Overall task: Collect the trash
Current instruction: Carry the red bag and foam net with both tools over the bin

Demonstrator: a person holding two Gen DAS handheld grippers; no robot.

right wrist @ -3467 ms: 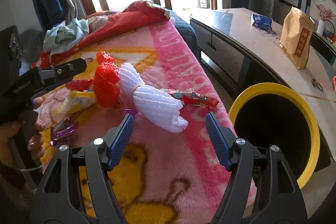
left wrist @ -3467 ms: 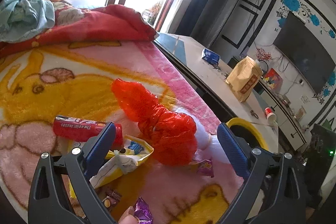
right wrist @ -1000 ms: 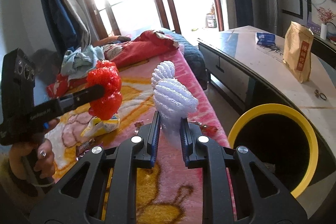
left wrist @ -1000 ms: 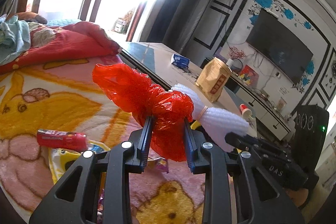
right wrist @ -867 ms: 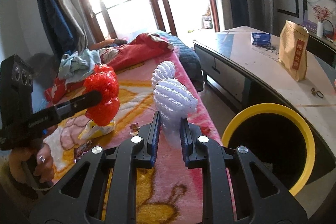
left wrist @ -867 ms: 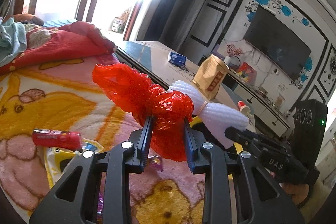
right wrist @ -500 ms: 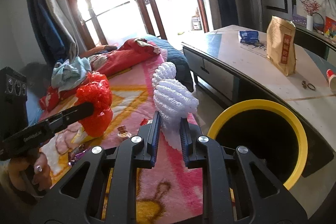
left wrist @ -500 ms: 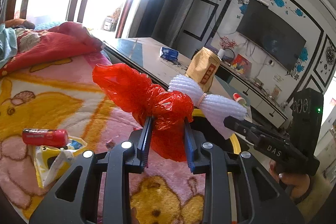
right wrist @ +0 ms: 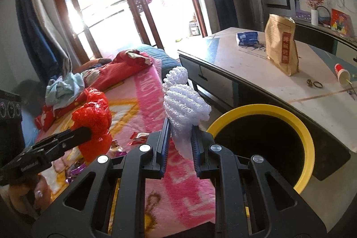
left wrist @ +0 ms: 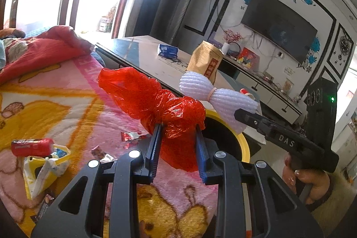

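Your left gripper clamps a crumpled red plastic bag above the pink blanket. Beside it, your right gripper pinches white foam netting over the yellow-rimmed bin.

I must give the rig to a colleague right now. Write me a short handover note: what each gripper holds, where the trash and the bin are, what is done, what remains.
Left gripper: shut on the crumpled red plastic bag, held above the pink blanket.
Right gripper: shut on the white foam net sleeve, held just beside the bin's rim.
Yellow-rimmed black bin: on the floor between bed and low table.
Done: both pieces lifted off the bed.
Left: drop both into the bin, then collect the red tube, the yellow wrapper and the small candy wrappers on the blanket.
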